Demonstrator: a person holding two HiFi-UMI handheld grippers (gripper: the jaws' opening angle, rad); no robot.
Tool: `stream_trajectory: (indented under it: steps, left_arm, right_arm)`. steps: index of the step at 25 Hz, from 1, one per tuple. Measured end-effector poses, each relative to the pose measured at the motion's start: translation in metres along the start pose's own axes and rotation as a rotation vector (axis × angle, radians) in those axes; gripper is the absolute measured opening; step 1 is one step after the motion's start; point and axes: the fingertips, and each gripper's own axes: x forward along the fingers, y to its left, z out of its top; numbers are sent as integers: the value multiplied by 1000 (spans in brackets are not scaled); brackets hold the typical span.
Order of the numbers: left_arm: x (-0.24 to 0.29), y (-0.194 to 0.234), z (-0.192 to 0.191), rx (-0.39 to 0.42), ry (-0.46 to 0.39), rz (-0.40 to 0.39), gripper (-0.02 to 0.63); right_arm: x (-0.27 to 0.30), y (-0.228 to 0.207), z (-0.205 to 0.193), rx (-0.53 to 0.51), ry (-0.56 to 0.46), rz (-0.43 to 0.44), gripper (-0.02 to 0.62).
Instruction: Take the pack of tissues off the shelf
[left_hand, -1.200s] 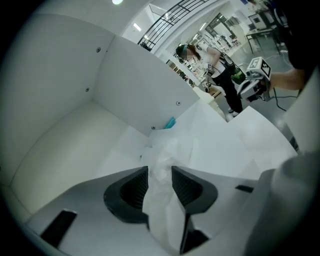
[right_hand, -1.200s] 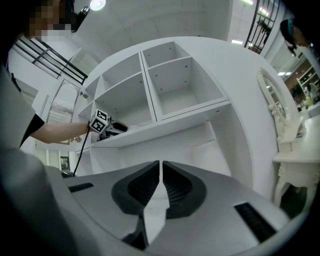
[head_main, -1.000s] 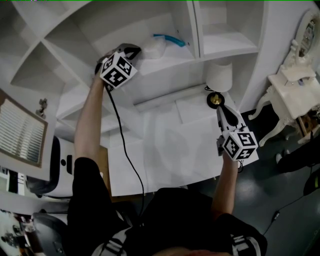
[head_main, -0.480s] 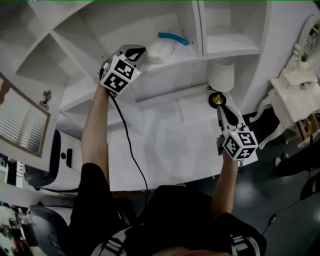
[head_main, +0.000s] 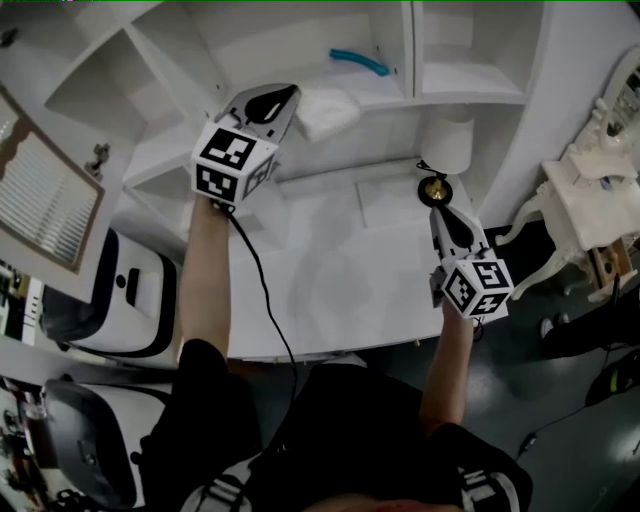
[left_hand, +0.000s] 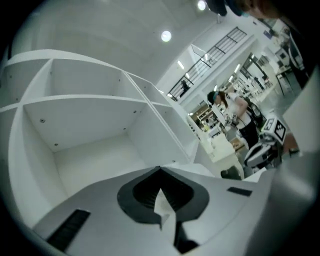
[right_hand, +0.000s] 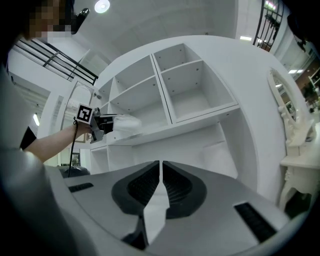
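The pack of tissues (head_main: 325, 110) is a soft white packet at the front edge of the white shelf (head_main: 380, 100), out past the tip of my left gripper (head_main: 288, 97). That gripper is shut on the packet's near edge. From the right gripper view the pack (right_hand: 126, 122) sticks out to the right of the left gripper (right_hand: 102, 127), just above the shelf board. In the left gripper view the jaws (left_hand: 160, 170) meet, and only a thin white sliver shows between them. My right gripper (head_main: 447, 215) is shut and empty, low over the desk.
A teal object (head_main: 358, 62) lies deeper in the same compartment. A lamp with a white shade (head_main: 445, 148) stands on the white desk (head_main: 330, 290) just ahead of my right gripper. An ornate white side table (head_main: 590, 200) is at the right, a white machine (head_main: 130, 300) at the left.
My left gripper has drawn back from the compartment towards me with the pack at its tip, and the pack now lies farther from the teal object. The right gripper has stayed put.
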Motion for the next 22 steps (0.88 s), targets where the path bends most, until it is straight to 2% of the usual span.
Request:
stream_trajectory:
  steps: [4, 11, 19, 22]
  left_arm:
    - [-31, -24, 15, -140, -114, 37, 11]
    - [-80, -64, 15, -399, -271, 65, 11]
    - [-124, -112, -12, -705, -404, 50, 11]
    - [-137, -125, -24, -770, -425, 38, 11]
  right_arm:
    - [-10, 12, -6, -8, 10, 33, 37]
    - [-21, 34, -1, -35, -10, 69, 37]
    - [-27, 42, 11, -38, -46, 74, 37]
    - [-26, 47, 15, -32, -60, 87, 37]
